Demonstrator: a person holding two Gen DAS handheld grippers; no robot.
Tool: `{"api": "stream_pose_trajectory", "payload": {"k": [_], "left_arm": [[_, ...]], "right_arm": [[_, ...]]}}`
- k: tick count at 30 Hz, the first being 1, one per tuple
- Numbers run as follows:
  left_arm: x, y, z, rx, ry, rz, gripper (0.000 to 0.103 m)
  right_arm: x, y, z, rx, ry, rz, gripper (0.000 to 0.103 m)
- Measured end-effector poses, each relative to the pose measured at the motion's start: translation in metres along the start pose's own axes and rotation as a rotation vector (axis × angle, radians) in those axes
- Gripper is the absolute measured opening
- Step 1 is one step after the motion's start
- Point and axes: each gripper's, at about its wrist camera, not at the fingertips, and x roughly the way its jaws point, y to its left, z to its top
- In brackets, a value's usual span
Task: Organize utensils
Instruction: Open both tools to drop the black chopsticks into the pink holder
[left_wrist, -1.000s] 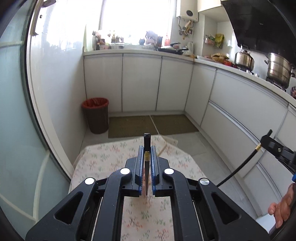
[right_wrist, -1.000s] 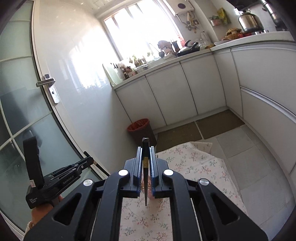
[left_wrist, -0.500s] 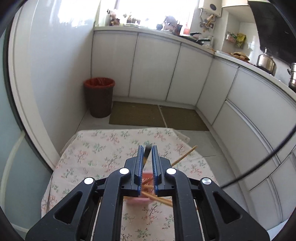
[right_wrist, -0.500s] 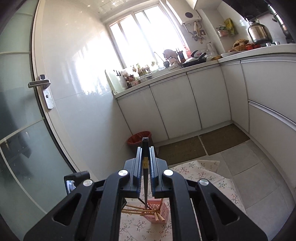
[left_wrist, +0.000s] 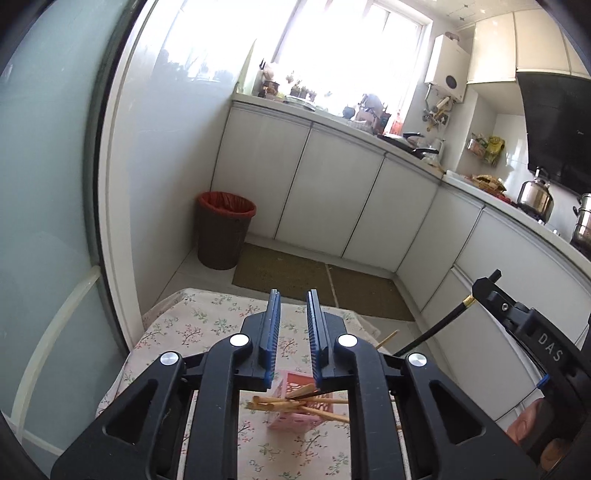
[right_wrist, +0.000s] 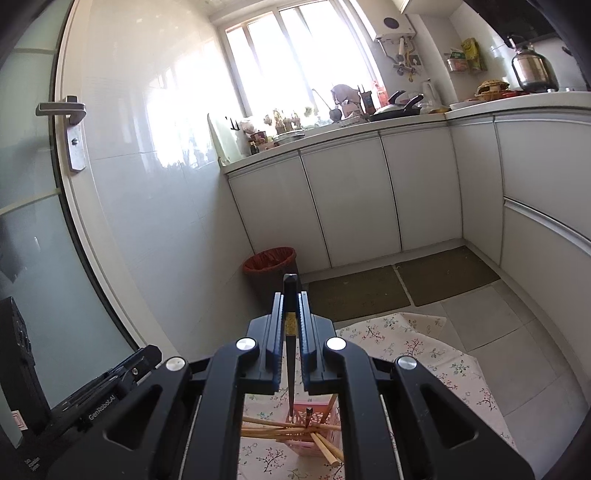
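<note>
one chopstick (left_wrist: 424, 334) fewer, left gripper (left_wrist: 291, 332) now empty

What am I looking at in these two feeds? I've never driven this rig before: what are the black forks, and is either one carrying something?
Each feed comes from a camera mounted on a hand-held gripper, looking forward along its two black fingers. There is no robot arm; a person holds one gripper in each hand.

In the left wrist view, the left gripper is open and holds nothing. In the right wrist view, the right gripper is shut on a dark chopstick that points down.

Below both lies a floral tablecloth. On it stands a pink basket with wooden chopsticks lying crossed over and in it, plus another dark chopstick. The right gripper's dark chopstick hangs above that basket.
</note>
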Motion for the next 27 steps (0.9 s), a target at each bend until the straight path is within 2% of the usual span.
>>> {"api": "stream_pose_trajectory", "payload": {"k": [7, 11, 19, 22, 24, 27], "left_arm": [[0.008, 0.013, -0.002, -0.025, 0.035, 0.002, 0.014], [0.009, 0.014, -0.001, -0.016, 0.048, 0.016, 0.014], [-0.007, 0.000, 0.000, 0.021, 0.025, 0.044, 0.016], [-0.019, -0.012, -0.001, 0.063, -0.003, 0.067, 0.028], [-0.028, -0.018, -0.001, 0.073, -0.017, 0.066, 0.035], [-0.039, -0.028, -0.005, 0.092, -0.025, 0.068, 0.050]], "right_arm": [[0.034, 0.012, -0.022, -0.026, 0.033, -0.002, 0.008], [0.050, 0.016, -0.031, -0.044, 0.055, 0.006, 0.021], [0.011, 0.018, -0.019, -0.096, 0.023, -0.069, 0.022], [-0.010, 0.017, -0.017, -0.111, 0.015, -0.095, 0.028], [-0.024, 0.013, -0.016, -0.111, 0.013, -0.119, 0.039], [-0.042, 0.004, -0.018, -0.108, 0.018, -0.150, 0.051]]}}
